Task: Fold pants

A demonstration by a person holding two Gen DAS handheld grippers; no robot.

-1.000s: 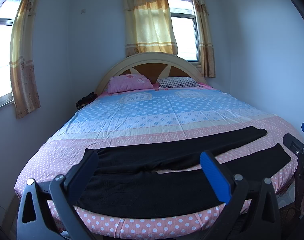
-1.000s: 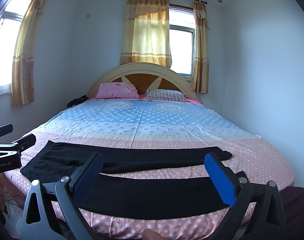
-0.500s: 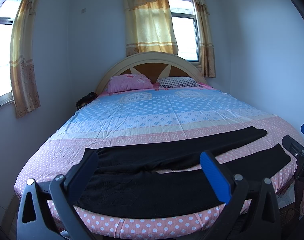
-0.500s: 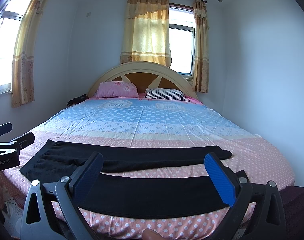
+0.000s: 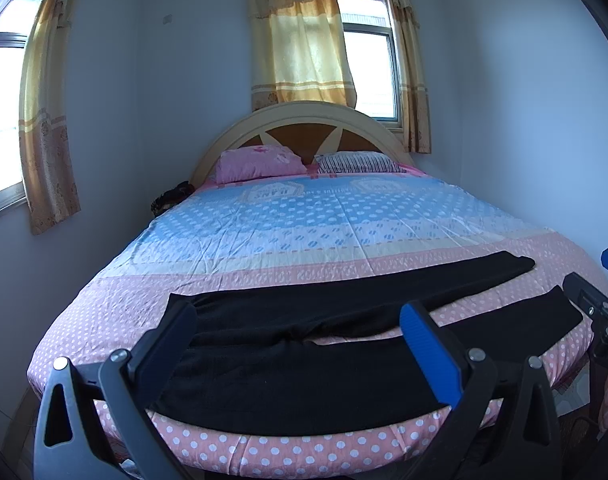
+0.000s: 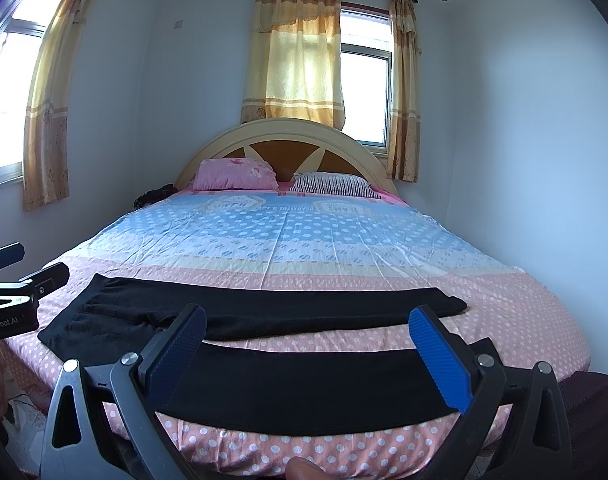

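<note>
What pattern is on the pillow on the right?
Dark and white stripes on the right pillow, clearest in the right wrist view.

I see left claw [image 5: 298,330] fingers masking the pants [image 5: 304,380] waist corner and part of the near leg | right claw [image 6: 305,334] covers near leg ends | dark heap [image 5: 171,199] beside bed [image 5: 304,216]: can't identify | sheet lettering unreadable | claw bodies cropped at bottom edge

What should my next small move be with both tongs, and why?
Probably lower both tongs onto the near leg's edge. The black pants lie flat and unfolded across the bed, legs apart; the left tongs and right tongs hover open above the near leg, holding nothing.
</note>
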